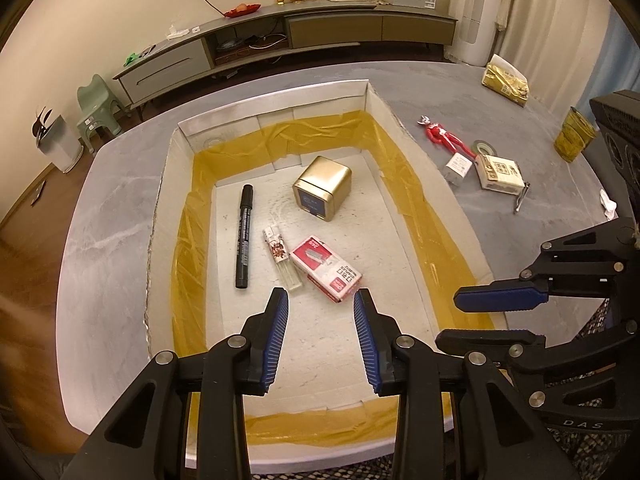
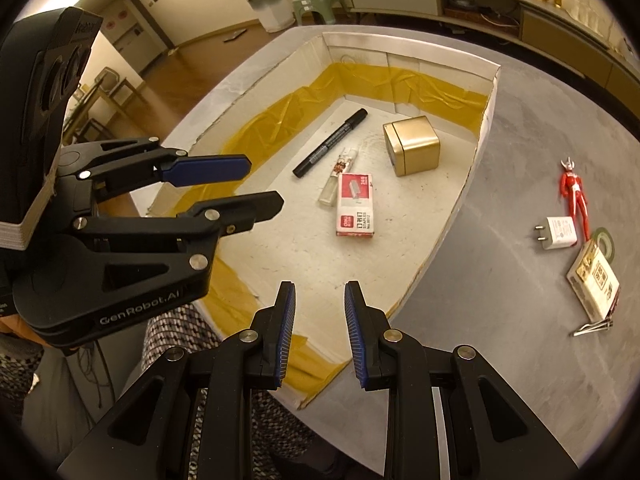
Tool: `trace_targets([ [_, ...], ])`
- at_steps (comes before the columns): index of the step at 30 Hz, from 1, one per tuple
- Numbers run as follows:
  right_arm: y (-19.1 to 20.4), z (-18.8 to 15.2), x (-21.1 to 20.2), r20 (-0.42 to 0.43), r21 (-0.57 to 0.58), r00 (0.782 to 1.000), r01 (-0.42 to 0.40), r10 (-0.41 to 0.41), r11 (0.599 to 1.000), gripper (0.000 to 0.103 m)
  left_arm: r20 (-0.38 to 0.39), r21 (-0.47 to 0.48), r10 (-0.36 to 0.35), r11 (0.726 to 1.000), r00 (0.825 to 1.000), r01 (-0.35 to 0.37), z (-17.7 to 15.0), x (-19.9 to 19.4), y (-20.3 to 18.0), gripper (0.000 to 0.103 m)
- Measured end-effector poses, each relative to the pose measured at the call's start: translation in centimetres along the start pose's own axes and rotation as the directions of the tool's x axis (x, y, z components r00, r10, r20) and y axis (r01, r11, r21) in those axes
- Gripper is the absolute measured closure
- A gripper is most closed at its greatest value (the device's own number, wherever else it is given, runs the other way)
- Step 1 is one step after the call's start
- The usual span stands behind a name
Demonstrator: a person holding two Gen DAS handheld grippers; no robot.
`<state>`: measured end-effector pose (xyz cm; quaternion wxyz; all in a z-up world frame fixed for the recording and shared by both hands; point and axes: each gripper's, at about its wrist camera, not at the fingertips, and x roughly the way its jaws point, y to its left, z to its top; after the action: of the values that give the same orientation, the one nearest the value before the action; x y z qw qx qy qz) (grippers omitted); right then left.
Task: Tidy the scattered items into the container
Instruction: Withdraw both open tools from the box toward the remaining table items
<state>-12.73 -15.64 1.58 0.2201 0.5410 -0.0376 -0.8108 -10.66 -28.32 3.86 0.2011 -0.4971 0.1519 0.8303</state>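
Observation:
A white box (image 1: 280,104) lined with yellow tape holds a black marker (image 1: 244,236), a gold tin cube (image 1: 322,186), a clear vial (image 1: 282,258) and a red staples box (image 1: 326,272). My left gripper (image 1: 322,294) hovers open and empty over the box's near end, just short of the staples box. My right gripper (image 2: 320,286) is open and empty above the box's near corner. Right of the box on the grey table lie a red figure (image 2: 576,196), a white plug (image 2: 558,233), a tape roll (image 2: 604,238), a beige carton (image 2: 594,284) and metal clippers (image 2: 594,327).
A gold packet (image 1: 506,80) and a gold can (image 1: 574,140) sit at the table's far right, with a white scrap (image 1: 608,202) near its edge. A low cabinet (image 1: 280,36) and a green stool (image 1: 98,106) stand beyond the table.

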Motion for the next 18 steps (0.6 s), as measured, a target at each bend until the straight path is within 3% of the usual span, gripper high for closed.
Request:
trace_targets([
  [18,-0.8,-2.9,-3.4,0.099,0.027,0.993,-0.066,0.063,0.997,0.075,0.015,0.034,-0.012,0.999,1.000,0.012,-1.2,-2.1,-4.0,0.065],
])
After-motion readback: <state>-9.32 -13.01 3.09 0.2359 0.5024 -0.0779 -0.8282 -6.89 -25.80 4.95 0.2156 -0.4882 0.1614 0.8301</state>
